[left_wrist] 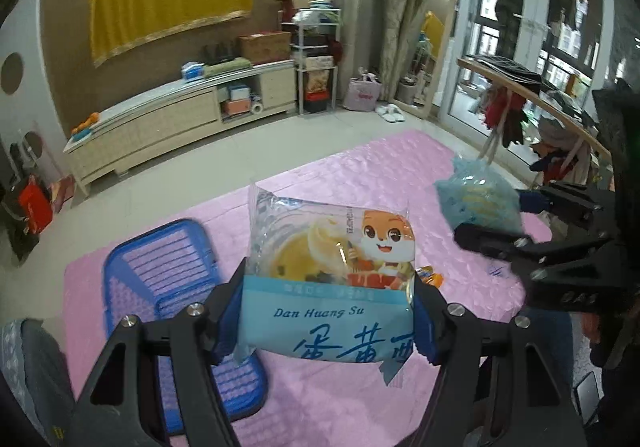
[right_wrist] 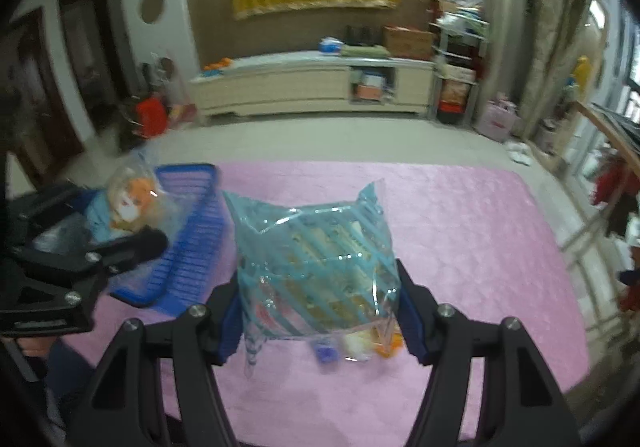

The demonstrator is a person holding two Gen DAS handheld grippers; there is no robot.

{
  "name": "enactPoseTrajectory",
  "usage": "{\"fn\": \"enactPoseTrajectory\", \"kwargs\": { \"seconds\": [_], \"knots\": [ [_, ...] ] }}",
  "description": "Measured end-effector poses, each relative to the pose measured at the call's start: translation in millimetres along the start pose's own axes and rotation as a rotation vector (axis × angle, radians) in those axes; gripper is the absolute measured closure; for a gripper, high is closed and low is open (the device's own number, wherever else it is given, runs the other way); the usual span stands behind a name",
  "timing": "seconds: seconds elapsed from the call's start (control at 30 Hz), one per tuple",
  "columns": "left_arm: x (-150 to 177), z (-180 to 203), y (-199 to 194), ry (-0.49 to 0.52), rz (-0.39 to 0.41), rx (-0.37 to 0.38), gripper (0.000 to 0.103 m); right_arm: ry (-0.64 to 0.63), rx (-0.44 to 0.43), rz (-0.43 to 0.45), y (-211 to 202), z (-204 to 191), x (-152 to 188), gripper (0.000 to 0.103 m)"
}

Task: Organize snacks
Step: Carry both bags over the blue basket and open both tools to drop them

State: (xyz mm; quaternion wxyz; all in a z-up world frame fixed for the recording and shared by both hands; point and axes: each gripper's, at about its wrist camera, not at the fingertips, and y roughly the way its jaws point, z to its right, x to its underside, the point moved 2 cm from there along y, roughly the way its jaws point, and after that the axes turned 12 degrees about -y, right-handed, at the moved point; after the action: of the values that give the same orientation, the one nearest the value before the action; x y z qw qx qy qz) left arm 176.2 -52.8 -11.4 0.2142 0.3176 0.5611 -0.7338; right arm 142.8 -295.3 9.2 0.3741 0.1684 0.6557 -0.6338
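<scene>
Two snack packets gripped above the pink bench.
The left gripper (left_wrist: 328, 321) fingers clamped a blue-and-clear plastic pastry packet (left_wrist: 328, 271) reading "Dan Huang Su"; the right gripper (right_wrist: 320, 321) fingers clamped a clear blue-striped snack bag (right_wrist: 316, 263); the blue slatted plastic basket (left_wrist: 136, 271) lay below, empty.

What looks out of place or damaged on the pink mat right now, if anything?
Nothing looks damaged or spilled. The left gripper grips a sealed Dan Huang Su packet, the right gripper a striped blue packet, both intact. The blue basket sits upright and empty on the pink mat.
</scene>
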Motion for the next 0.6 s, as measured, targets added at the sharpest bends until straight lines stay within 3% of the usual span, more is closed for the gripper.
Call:
{"fn": "enactPoseTrajectory", "kwargs": {
  "seconds": [0.27, 0.6],
  "knots": [
    [-1, -55, -38, -0.104, 0.026, -0.074, 0.037, -0.074, -0.046, 0.007, 9, -43, -32, 0.034],
    [-4, -122, -44, -0.226, 0.017, -0.15, 0.037, -0.146, -0.152, -0.046, 59, -88, -62, 0.034]
  ]
}}
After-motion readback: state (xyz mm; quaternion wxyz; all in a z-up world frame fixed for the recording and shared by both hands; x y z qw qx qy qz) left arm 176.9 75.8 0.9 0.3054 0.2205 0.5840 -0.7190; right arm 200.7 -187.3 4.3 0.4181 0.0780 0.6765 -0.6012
